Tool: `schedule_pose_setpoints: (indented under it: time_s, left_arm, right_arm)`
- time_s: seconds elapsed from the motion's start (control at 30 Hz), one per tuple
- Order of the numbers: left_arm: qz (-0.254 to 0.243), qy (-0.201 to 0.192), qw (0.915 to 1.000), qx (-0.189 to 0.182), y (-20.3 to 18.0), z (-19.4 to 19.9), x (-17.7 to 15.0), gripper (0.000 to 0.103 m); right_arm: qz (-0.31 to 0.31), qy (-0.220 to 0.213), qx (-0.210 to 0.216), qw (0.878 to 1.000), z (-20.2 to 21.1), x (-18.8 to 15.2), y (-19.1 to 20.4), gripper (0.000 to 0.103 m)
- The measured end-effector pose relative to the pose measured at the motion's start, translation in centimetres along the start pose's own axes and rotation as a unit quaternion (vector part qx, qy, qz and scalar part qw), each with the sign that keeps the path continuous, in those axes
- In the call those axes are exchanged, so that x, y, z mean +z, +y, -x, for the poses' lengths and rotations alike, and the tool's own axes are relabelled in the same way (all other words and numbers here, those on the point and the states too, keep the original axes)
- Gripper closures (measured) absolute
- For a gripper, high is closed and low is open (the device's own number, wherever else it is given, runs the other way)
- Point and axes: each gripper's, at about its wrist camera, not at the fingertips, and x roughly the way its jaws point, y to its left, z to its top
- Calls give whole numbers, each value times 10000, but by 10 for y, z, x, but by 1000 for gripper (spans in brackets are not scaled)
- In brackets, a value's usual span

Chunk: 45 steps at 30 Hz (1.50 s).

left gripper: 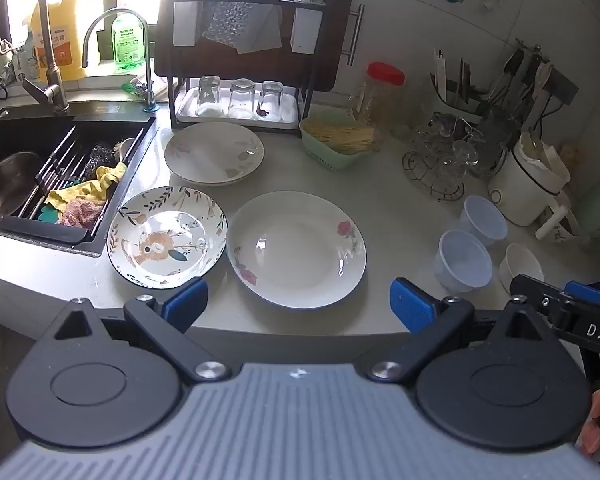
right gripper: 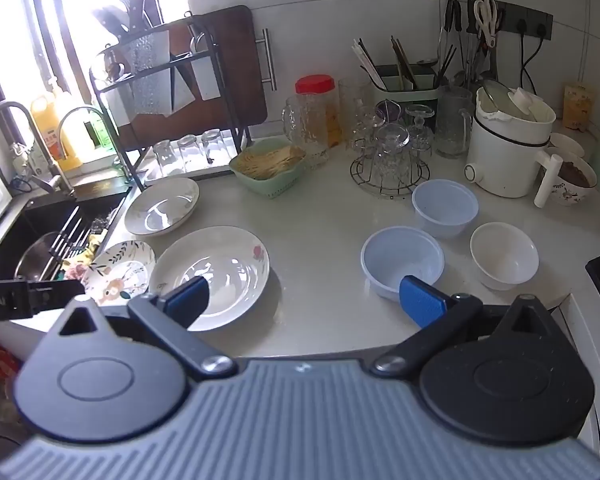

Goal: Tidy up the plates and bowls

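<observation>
A: plates?
B: three on counter (left gripper: 400, 208) right of sink (left gripper: 28, 148). rose plate (left gripper: 296, 248) front centre, leaf-pattern plate (left gripper: 166, 236) touching its left rim, pale plate (left gripper: 214, 152) behind, near dish rack (left gripper: 240, 60)

A: bowls?
B: two clear tubs (right gripper: 402, 262) (right gripper: 446, 208), white bowl (right gripper: 504, 256) just beside, all well apart from plates

A: tongs?
B: left gripper (left gripper: 298, 306) spread wide, empty, above counter edge. right gripper (right gripper: 304, 300) same, nothing between fingers
</observation>
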Motion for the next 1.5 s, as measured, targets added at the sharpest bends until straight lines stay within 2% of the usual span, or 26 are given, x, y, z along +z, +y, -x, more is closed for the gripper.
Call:
schedule_pose_setpoints:
  time_s: [1.5]
  left_arm:
    - [-89, -144, 9999, -18, -2, 3, 10, 4]
  right_arm:
    - [-31, -127, -52, 9999, 2, 0, -1, 0]
